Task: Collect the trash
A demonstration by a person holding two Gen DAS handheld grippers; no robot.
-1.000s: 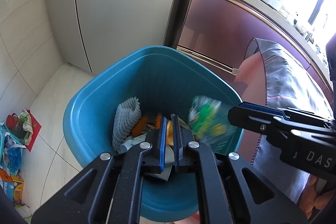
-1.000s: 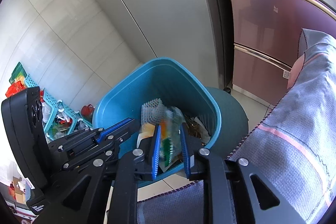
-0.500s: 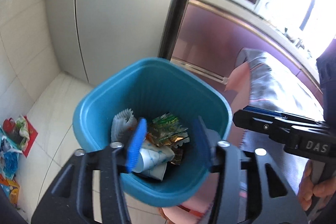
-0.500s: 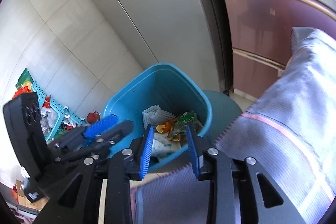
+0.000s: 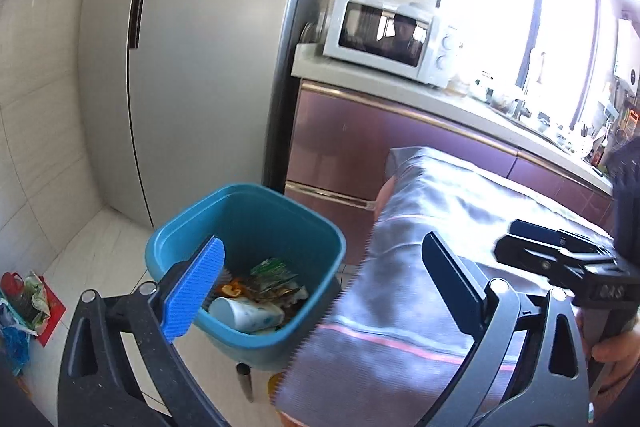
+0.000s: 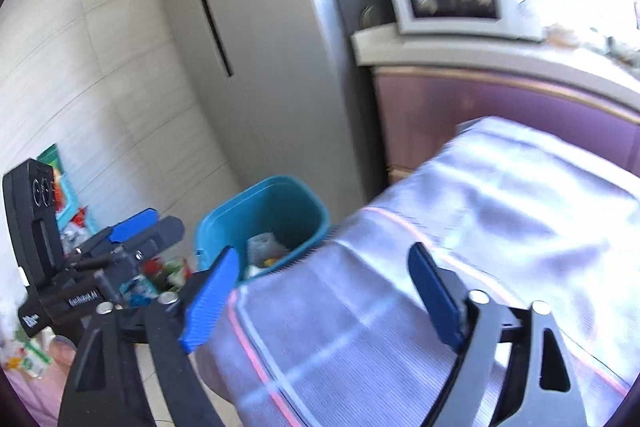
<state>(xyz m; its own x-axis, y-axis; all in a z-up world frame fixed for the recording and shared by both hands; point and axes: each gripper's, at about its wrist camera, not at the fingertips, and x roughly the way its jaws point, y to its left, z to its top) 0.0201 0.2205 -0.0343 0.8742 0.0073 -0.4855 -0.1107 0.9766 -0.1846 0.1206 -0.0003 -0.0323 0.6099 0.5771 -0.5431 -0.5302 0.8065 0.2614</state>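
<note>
Microwave [image 5: 386,41] on counter [image 5: 460,103], fridge [image 5: 192,67] at left, grey cloth [image 5: 432,227] w/ pink stripe.

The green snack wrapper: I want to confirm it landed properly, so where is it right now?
In the left wrist view the green snack wrapper lies inside the blue bin, lower left of centre, above the white cup.

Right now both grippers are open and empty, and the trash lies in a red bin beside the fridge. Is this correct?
One detail is wrong: the bin is blue, not red, as the left wrist view shows. The rest holds: left gripper and right gripper are open and empty, their jaws having just been opening, and the trash lies in the bin beside the fridge.
</note>
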